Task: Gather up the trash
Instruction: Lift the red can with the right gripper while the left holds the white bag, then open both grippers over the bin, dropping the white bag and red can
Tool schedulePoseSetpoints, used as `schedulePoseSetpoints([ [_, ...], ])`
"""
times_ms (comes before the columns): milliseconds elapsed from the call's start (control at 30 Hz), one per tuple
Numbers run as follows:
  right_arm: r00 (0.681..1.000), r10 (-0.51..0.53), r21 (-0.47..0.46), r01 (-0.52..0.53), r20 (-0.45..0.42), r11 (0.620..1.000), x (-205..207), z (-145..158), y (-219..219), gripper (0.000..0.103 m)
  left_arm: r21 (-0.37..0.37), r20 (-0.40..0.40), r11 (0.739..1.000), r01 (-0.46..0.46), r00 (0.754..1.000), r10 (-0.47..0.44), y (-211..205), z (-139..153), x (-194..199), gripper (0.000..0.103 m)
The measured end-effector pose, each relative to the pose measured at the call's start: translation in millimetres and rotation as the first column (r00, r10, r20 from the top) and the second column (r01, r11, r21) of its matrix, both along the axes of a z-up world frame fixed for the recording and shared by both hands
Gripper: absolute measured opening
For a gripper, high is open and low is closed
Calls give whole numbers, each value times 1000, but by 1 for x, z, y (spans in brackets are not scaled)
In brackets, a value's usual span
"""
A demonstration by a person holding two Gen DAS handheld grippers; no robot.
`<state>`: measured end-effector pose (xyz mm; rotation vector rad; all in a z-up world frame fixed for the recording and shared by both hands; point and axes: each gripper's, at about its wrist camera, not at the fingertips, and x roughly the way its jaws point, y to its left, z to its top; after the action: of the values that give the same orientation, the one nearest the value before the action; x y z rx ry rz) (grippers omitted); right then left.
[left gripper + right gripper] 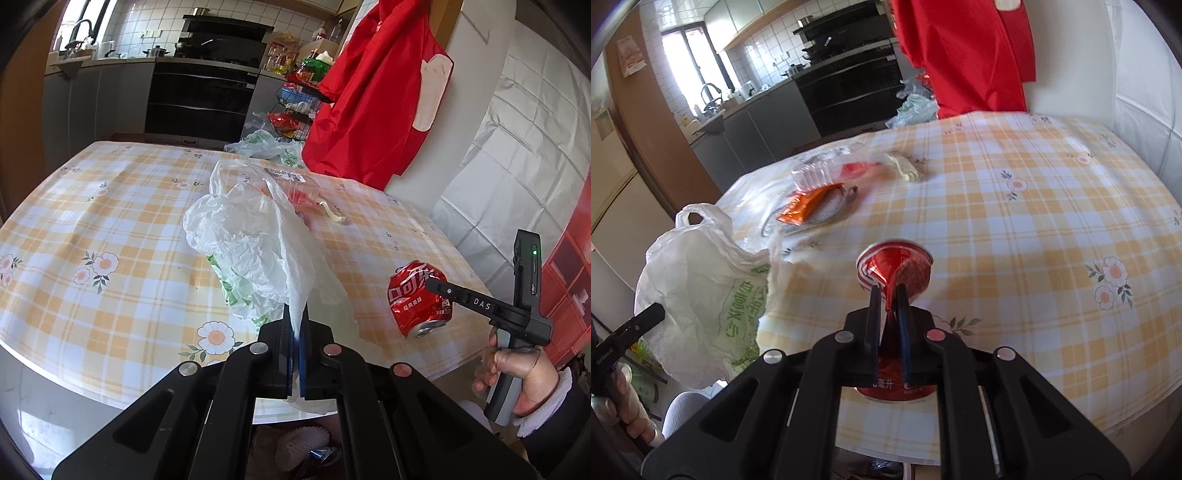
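Note:
A white plastic bag (251,243) with green print hangs open over the checked table, and my left gripper (297,314) is shut on its edge. In the right wrist view the same bag (701,295) shows at the left. A crushed red soda can (897,269) is pinched flat between the jaws of my right gripper (888,295), above the table. From the left wrist view the can (417,299) hangs at the right with the right gripper (432,286) clamped on it, held by a hand. An orange wrapper (805,208), a clear plastic box (812,173) and a pale scrap (905,166) lie farther back.
The table (1034,221) has a yellow checked cloth with flowers. A metal mesh lid (827,210) lies under the orange wrapper. A red garment (373,92) hangs at the table's far side. A kitchen counter and oven (199,96) stand beyond. Another plastic bag (266,146) lies behind the table.

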<state>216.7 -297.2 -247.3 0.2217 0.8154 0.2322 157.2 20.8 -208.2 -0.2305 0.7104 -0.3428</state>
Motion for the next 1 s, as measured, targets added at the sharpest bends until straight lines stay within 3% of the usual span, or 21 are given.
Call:
schedulePoseSetpoints([
  [633, 977, 44, 63, -58, 209, 996, -76, 92, 10, 12, -27, 114, 997, 67, 991, -64, 1, 75, -71, 2],
  [867, 964, 36, 73, -57, 263, 996, -112, 116, 4, 12, -43, 117, 993, 111, 988, -105, 1, 97, -108, 2],
  [1000, 958, 31, 76, -55, 286, 996, -129, 126, 2, 12, -56, 69, 985, 163, 985, -159, -2, 99, -122, 2],
])
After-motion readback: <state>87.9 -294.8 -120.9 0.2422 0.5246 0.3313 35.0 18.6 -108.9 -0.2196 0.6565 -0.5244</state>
